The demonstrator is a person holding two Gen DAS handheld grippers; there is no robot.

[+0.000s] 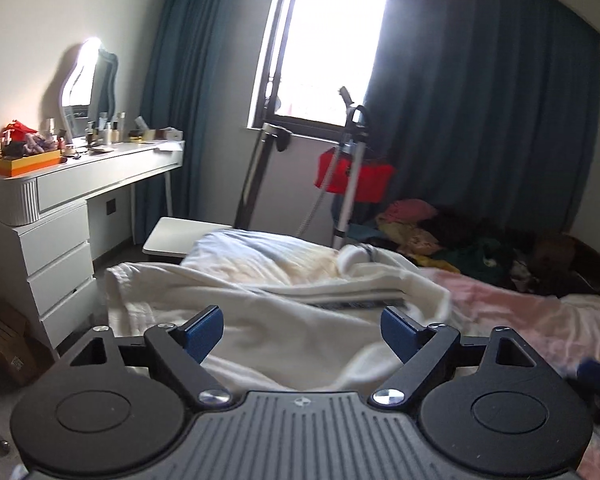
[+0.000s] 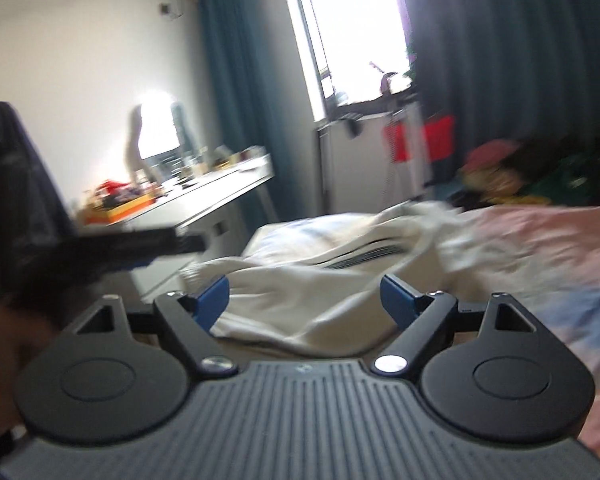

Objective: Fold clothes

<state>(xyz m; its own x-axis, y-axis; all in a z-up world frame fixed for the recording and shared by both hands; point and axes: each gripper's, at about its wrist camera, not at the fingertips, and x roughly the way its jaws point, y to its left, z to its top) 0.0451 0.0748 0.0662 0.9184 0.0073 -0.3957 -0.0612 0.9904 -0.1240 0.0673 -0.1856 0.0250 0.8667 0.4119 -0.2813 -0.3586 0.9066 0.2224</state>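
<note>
A white garment [image 1: 284, 320] with a dark striped band lies crumpled on the bed, partly over a pink sheet [image 1: 512, 312]. My left gripper [image 1: 302, 332] is open above the garment's near part, its blue pads apart and empty. My right gripper [image 2: 305, 300] is also open and empty, above the same white garment [image 2: 300, 296]. The right wrist view is blurred by motion. The left gripper shows as a dark blurred shape [image 2: 112, 248] at the left of the right wrist view.
A white dressing table [image 1: 80, 184] with a mirror and bottles stands at the left. A white stool [image 1: 180, 236] sits by the bed. A garment steamer stand [image 1: 352, 168] and a pile of coloured clothes [image 1: 440, 236] are at the far side, under the window.
</note>
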